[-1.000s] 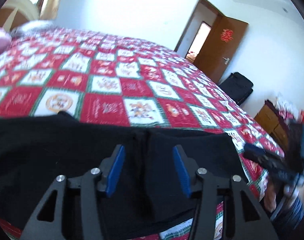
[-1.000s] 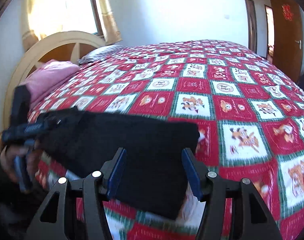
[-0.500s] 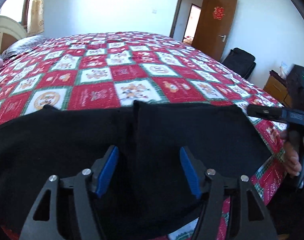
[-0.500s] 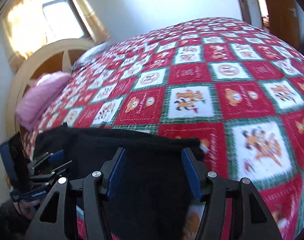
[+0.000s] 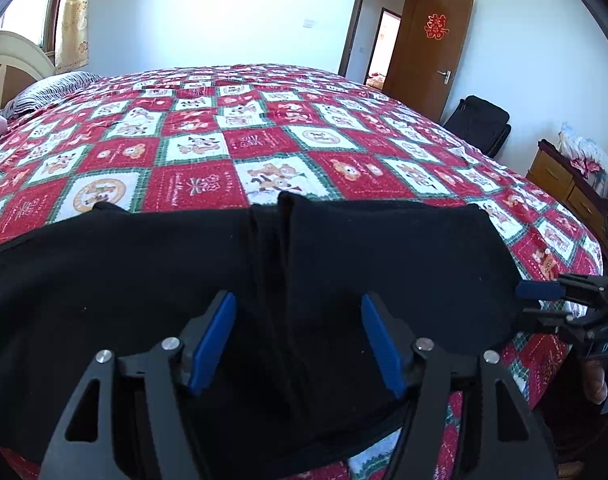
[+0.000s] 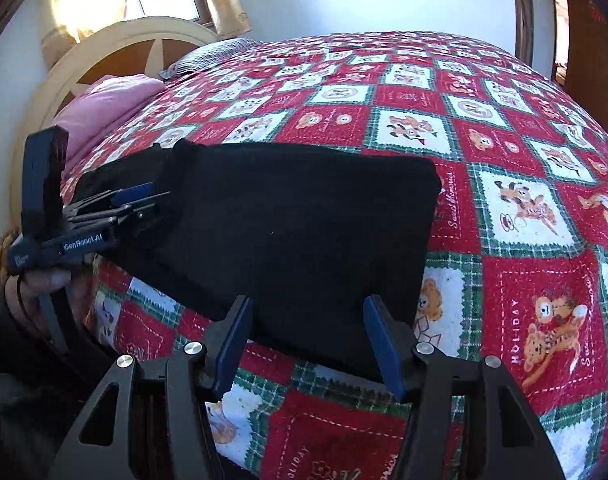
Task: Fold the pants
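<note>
Since the black pants (image 5: pixel 344 264) look soft and limp, an edge ahead of each spread, empty tool (image 5: pixel 297 344) should be pinched.

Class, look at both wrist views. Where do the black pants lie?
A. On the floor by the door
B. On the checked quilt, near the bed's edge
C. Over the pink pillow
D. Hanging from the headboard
B: the black pants lie flat on the red-and-white checked quilt, at the bed's near edge, in front of both claws.
</note>
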`<state>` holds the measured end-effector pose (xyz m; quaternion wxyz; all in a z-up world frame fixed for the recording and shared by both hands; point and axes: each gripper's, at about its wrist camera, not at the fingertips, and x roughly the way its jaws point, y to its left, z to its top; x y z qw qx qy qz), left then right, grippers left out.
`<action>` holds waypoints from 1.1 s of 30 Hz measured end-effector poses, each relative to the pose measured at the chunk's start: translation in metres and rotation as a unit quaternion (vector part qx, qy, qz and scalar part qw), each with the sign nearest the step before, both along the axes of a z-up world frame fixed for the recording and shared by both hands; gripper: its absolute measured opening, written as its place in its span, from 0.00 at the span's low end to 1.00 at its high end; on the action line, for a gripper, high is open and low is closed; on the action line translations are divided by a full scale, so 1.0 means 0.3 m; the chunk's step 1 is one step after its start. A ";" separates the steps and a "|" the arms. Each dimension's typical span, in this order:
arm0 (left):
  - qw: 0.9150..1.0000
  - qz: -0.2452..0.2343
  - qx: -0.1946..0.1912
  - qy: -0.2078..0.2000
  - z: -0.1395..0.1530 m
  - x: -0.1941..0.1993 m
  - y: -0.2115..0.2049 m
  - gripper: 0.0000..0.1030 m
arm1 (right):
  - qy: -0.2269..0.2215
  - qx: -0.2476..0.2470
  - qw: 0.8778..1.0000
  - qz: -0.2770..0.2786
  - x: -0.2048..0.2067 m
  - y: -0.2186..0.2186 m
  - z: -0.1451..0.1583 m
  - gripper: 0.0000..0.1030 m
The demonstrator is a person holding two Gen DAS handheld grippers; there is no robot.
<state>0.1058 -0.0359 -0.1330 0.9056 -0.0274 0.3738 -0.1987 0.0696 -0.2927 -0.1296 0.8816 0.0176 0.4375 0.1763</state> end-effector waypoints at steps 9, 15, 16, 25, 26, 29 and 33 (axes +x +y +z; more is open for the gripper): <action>1.000 0.006 -0.016 0.007 0.012 -0.009 0.029 0.68 | -0.064 -0.017 0.998 0.009 0.036 0.163 0.098 0.58; 0.999 0.036 -0.014 0.000 0.013 -0.016 0.090 0.84 | -0.078 -0.063 0.995 0.014 0.106 0.307 0.070 0.58; 0.999 0.038 -0.020 0.000 0.013 -0.015 0.103 0.84 | -0.076 -0.074 0.994 0.018 0.108 0.327 0.054 0.58; 0.998 0.061 -0.025 -0.001 0.017 -0.018 0.166 0.89 | -0.083 -0.130 0.985 0.071 0.026 0.428 -0.034 0.58; 0.998 0.063 -0.025 -0.002 0.018 -0.022 0.176 0.89 | -0.085 -0.134 0.984 0.075 0.022 0.431 -0.039 0.58; 0.997 0.071 -0.021 -0.003 0.025 -0.024 0.208 0.90 | -0.083 -0.136 0.983 0.088 0.017 0.439 -0.035 0.58; 0.995 0.093 -0.003 -0.017 0.062 -0.008 0.281 0.91 | -0.102 -0.085 0.986 0.097 0.023 0.443 0.037 0.58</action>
